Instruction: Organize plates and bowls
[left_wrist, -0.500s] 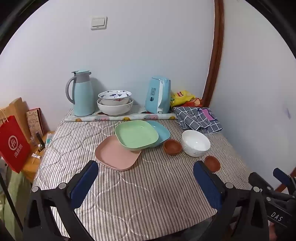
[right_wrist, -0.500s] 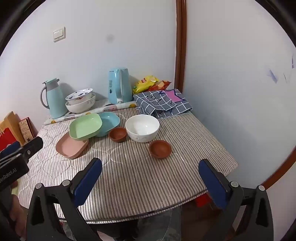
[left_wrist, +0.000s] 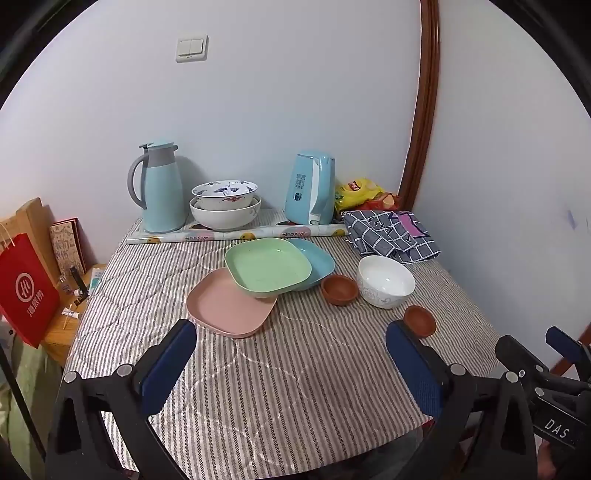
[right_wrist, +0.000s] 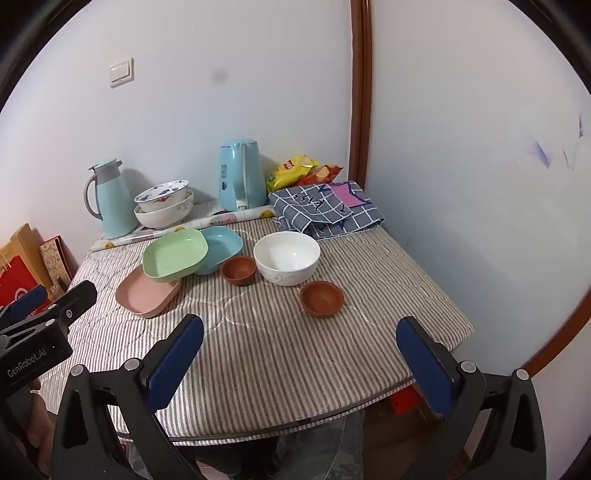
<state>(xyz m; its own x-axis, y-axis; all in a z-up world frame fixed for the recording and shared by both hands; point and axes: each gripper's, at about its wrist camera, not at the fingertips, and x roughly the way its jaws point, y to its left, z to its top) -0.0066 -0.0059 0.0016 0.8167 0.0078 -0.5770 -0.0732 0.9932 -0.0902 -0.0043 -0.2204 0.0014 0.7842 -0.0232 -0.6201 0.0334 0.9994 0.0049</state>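
Holding both the left gripper (left_wrist: 291, 354) and right gripper (right_wrist: 299, 350) wide and empty, we see nothing changed since a moment ago. Beyond them, the green plate (left_wrist: 267, 266) overlaps pink and blue plates; the white bowl (left_wrist: 386, 280) sits just right of it, so sorting hasn't begun.

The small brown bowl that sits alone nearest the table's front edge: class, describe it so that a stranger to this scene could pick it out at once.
Start at the striped tablecloth and find the large white bowl near its middle. In front of it and slightly to the right sits a small brown bowl, empty and upright. Its twin sits beside the blue plate; this one stands apart, touching nothing.
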